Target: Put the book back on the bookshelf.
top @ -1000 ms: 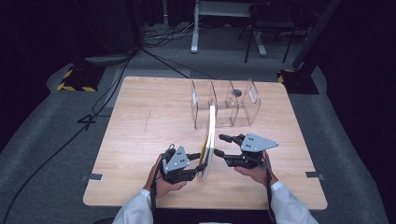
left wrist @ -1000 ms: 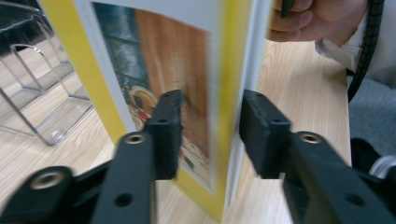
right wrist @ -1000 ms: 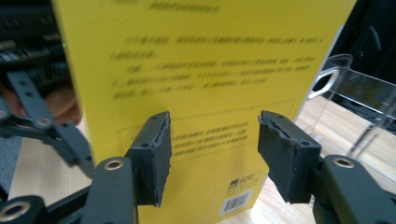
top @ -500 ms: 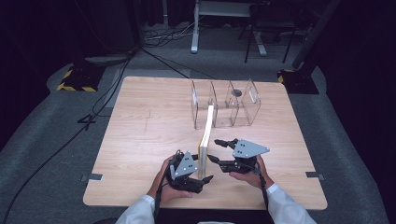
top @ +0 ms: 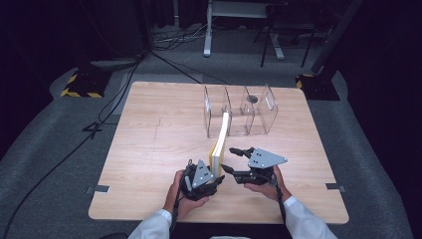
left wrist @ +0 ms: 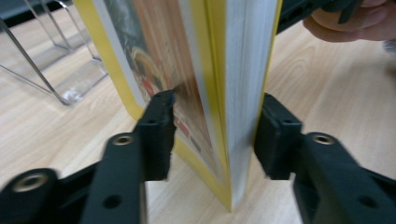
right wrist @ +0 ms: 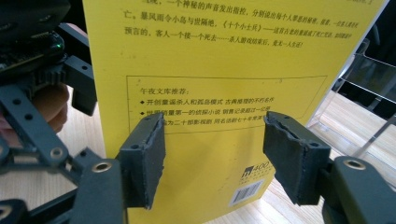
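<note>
A yellow book (top: 220,144) stands upright on the wooden table (top: 149,139), its far end just in front of a clear rack (top: 239,112). My left gripper (top: 215,177) holds the book's near end. In the left gripper view the book (left wrist: 233,70) sits between the jaws of that gripper (left wrist: 215,133), one on the front cover and one at the back. My right gripper (top: 228,159) is to the right of the book and points at it, open. In the right gripper view its jaws (right wrist: 212,158) are spread in front of the back cover (right wrist: 224,56), holding nothing.
The clear rack has several upright dividers and stands at the back middle of the table; it shows as rack (left wrist: 46,60) and rack (right wrist: 364,84). A small dark round spot (top: 252,98) lies behind it. Cables and stands are on the floor beyond.
Both grippers have shifted a little toward the near edge of the table. The book's near end came along with the left gripper. The right gripper's jaws stay spread.
</note>
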